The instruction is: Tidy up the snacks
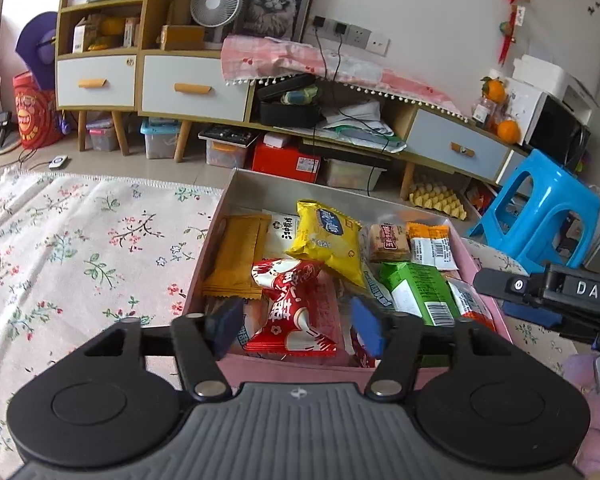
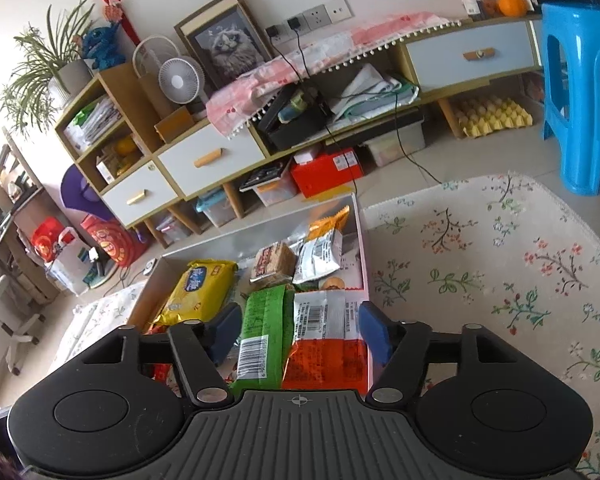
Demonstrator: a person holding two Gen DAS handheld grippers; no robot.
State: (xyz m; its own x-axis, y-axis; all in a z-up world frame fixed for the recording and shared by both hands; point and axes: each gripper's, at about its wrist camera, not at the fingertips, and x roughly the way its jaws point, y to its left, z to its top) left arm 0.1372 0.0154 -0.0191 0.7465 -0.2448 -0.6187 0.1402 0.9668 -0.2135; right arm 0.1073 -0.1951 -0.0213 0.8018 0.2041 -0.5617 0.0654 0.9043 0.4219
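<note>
Left gripper (image 1: 296, 326): jaws spread, blue pads clear on both sides of the red-and-white candy wrapper (image 1: 294, 312), which lies between them at the near end of the pink box (image 1: 482, 280). Pads do not press on it; nothing held.

Right gripper (image 2: 298, 330): jaws likewise spread, straddling the green packet (image 2: 266, 332) and the orange-and-white packet (image 2: 326, 340), both lying side by side at the near end of the box. No contact visible at either pad; nothing held.

Contents of the box, reckoned from its near end outward: candy wrapper and green packet nearest; yellow bag (image 1: 328, 240) in the middle; tan wrapper (image 1: 238, 256) along the left wall; brown biscuit pack (image 1: 388, 242) and an orange-topped sachet (image 1: 432, 246) toward the far right corner. Packets overlap and lie at mixed angles, not in rows.

Floral cloth (image 1: 80, 248) to the left of the box: no snacks on it. Cloth to the right of the box, seen in the right wrist view: also bare.

Judgement on progress: every snack in view is inside the box, so gathering looks done or nearly so. What may remain is straightening the overlapping packets; whether any snacks lie outside both views cannot be told.
</note>
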